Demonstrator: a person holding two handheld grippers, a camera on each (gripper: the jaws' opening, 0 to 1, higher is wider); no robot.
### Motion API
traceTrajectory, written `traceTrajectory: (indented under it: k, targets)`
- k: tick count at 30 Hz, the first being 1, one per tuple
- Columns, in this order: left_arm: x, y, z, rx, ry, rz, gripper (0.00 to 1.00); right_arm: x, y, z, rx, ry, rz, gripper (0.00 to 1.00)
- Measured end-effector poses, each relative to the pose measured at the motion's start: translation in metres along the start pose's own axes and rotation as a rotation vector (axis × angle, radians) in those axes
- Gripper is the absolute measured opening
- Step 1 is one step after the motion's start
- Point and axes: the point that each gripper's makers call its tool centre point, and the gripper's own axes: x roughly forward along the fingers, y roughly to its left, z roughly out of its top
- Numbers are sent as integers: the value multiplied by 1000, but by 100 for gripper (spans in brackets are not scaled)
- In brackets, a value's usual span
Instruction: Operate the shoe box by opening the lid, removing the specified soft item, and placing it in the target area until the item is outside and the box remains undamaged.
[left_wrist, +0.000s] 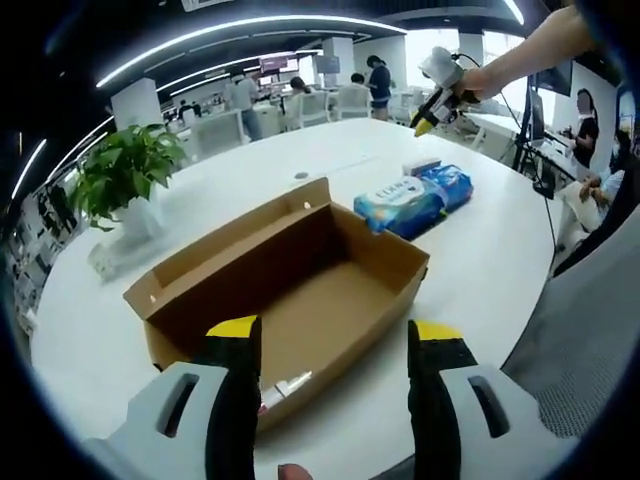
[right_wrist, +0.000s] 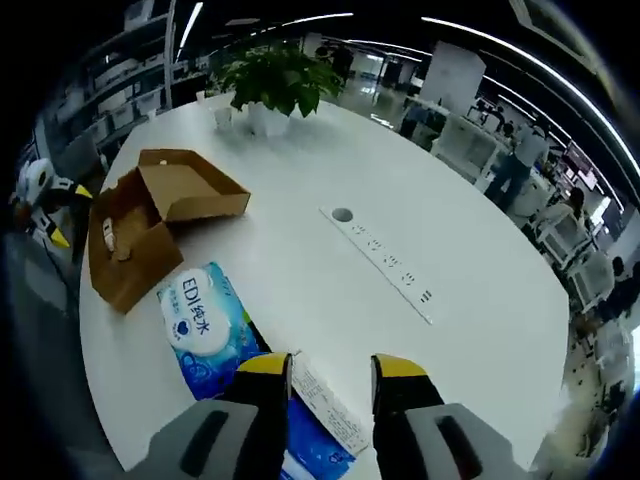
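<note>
The brown cardboard shoe box (left_wrist: 300, 290) lies open on the white round table (left_wrist: 480, 270), its lid folded back on the far side. A small white item (left_wrist: 285, 388) lies at the box's near end. The soft blue tissue pack (left_wrist: 415, 198) rests on the table just right of the box. My left gripper (left_wrist: 335, 330) is open, hovering over the box's near end with nothing between its jaws. My right gripper (right_wrist: 332, 367) is open above the tissue pack (right_wrist: 205, 325), clear of it. In the left gripper view, a hand holds the right gripper (left_wrist: 438, 108) up in the air beyond the pack.
A potted green plant (left_wrist: 125, 175) stands at the table's far left. A round grommet (right_wrist: 343, 214) and a socket strip (right_wrist: 390, 265) are set in the tabletop. The left gripper (right_wrist: 45, 205) shows beside the box (right_wrist: 150, 225). People and chairs surround the table.
</note>
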Motion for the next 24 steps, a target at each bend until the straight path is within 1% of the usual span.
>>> traceTrajectory:
  k: [3,4,5,9,10,12,14,17,19,24]
  targets:
    - [-1,0,2,-5,-8,-1,58,-2,14,13,80,-71,8,29]
    - [-1,-1,3,-8,-11,-3,58,-2,18,15,86,-81,13,30]
    - [-1,-1,3,-10,-13,-4,58,-3,22,16,79,-82,11,30]
    - [-2,-3,6,-8,-23,-8,58,0,52,21,56,-104,22,30]
    - [-2,-3,6,-8,-25,-8,58,3,64,20,48,-102,44,30]
    - [-3,-3,8,-10,-31,-11,58,5,79,21,43,-107,51,31]
    - [-3,-4,9,-14,-38,-12,58,8,88,23,43,-116,64,31]
    - [-4,-4,11,-20,-47,-16,58,11,109,32,58,-148,94,31]
    - [-4,-4,12,-26,-54,-17,58,12,119,35,60,-158,101,32]
    - [-5,-5,15,-46,-68,-25,58,12,157,42,29,-173,135,33]
